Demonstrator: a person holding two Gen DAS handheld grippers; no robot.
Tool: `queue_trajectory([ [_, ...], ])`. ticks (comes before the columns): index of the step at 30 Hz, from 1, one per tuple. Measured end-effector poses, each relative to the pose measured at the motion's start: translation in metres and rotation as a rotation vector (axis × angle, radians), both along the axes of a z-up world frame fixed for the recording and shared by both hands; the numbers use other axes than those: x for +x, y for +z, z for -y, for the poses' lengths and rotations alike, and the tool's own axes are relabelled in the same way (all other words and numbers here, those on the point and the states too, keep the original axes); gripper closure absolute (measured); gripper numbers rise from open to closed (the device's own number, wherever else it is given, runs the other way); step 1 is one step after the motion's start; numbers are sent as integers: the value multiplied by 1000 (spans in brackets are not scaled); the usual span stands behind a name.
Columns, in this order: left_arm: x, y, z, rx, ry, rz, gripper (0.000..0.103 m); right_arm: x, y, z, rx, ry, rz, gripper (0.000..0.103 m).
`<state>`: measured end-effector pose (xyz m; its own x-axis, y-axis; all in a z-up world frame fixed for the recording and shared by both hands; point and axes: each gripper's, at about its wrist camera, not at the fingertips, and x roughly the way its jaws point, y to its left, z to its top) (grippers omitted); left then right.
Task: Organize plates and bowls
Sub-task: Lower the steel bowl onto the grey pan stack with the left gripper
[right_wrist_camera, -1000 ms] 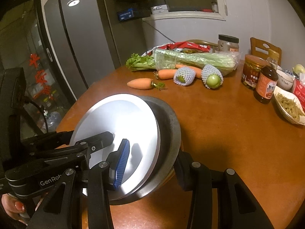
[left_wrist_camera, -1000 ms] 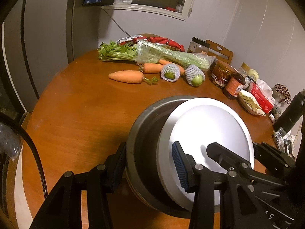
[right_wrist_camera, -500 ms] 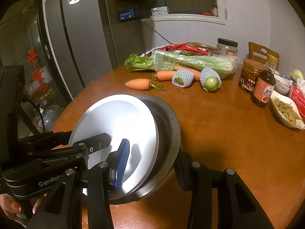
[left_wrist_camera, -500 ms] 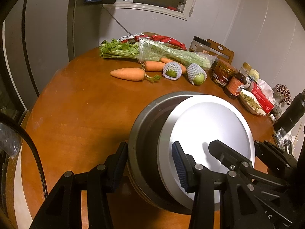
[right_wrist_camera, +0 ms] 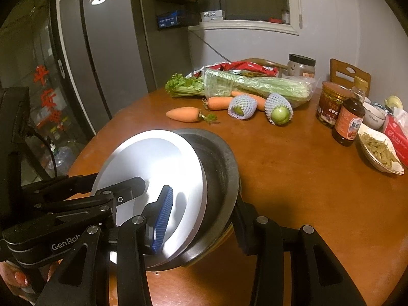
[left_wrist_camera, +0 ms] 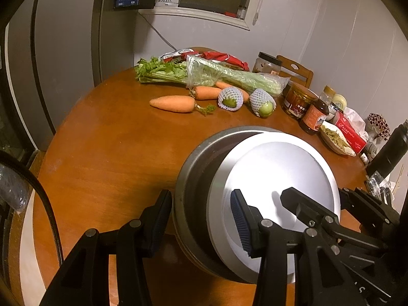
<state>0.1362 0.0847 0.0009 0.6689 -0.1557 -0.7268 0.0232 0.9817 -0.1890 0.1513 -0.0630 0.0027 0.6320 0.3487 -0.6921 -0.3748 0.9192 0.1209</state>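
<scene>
Both grippers, left gripper (left_wrist_camera: pixel 201 224) and right gripper (right_wrist_camera: pixel 201 225), pinching opposite rims of plate stack (left_wrist_camera: pixel 275 178). No shift since a second ago; stack held tilted above bench (left_wrist_camera: pixel 107 137), placement pending.

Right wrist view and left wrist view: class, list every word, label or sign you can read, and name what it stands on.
"GenRob", cut off at the edge: on the left gripper, in the right wrist view.
Red characters on the glass door: too blurred to read.
Labels on the sauce bottle, the jar and the red tissue box: too small to read.
Blue card by the window: too small to read.
</scene>
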Motion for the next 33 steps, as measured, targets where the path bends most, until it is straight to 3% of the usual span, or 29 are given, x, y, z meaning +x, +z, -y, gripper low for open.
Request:
queue_trajectory([
  [14,-3,4,-2,-24,-6,12,52,-4,5,2,-25,-15,26,55],
  [20,-9,15,-6,-43,4,53,47,-10,14,4,-41,-23,68,46],
  [33,-33,32,1,15,21,100,42,-33,38,10,-25,-24,129,39],
])
